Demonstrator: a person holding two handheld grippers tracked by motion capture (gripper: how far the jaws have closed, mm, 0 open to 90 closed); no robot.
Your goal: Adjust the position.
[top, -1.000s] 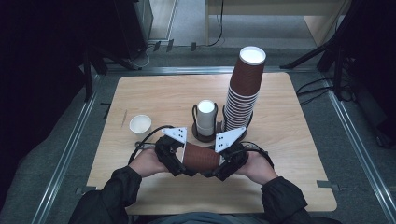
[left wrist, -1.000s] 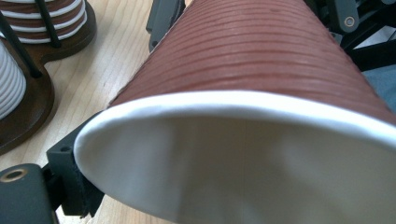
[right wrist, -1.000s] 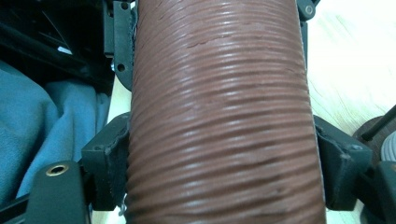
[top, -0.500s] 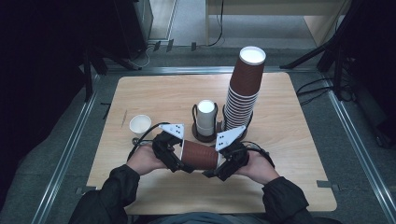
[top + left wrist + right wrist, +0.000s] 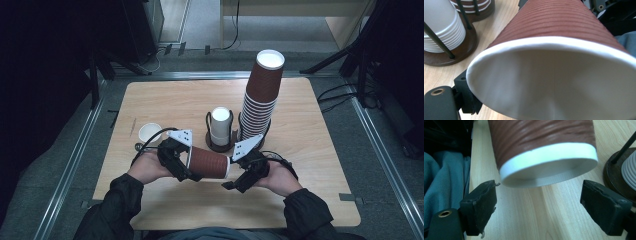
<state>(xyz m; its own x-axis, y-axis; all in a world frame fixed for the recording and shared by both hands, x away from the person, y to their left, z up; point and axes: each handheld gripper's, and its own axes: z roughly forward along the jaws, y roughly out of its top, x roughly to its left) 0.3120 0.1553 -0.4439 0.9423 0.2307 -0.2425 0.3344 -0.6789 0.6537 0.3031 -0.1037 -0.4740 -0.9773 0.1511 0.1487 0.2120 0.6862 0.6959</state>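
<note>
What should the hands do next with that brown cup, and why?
Probably bring the right gripper forward around the cup's base. The brown cup lies sideways above the table, the left gripper shut on its rim. The right jaws stand wide open just short of the white base, touching nothing.

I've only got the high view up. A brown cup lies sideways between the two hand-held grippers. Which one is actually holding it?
Observer: Not the right gripper. In its own view its jaws have just been opening and stand wide. The brown cup has its white base between them, touching neither pad.
Operator: So the left one has it?
Observer: Yes. The left gripper has just closed a little on the rim. Its own view shows one black jaw against the rim's outside.
Operator: Anything inside the cup?
Observer: No. The left gripper view looks straight in, and the inside is plain white and empty.
</note>
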